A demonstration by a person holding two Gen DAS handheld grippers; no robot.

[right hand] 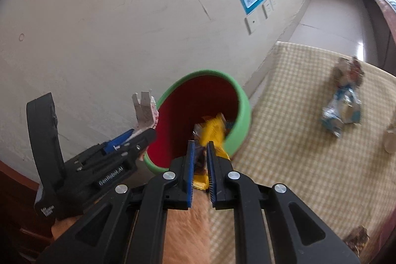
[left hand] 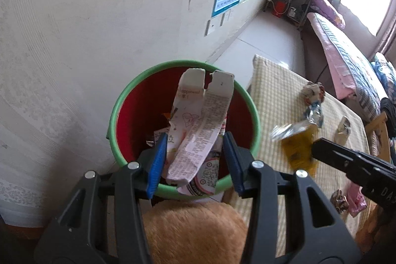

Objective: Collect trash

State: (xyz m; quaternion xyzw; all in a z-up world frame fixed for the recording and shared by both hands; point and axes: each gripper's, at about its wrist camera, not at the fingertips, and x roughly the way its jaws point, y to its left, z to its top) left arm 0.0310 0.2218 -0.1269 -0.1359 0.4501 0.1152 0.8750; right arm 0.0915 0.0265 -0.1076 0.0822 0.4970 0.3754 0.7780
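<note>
Left gripper [left hand: 193, 160] pinches a torn carton [left hand: 195, 130] over the bin [left hand: 118, 100]; right gripper [right hand: 200, 165] pinches a yellow wrapper [right hand: 212, 132]; wrappers [right hand: 342, 113] remain on the tabletop [right hand: 284, 165].

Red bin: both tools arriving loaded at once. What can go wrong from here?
1. The left tool and right tool converge on the red bin; they may collide above its rim.
2. The torn carton is long and may catch on the rim instead of dropping in.
3. The yellow wrapper hangs near the rim and might fall onto the checked cloth.
</note>
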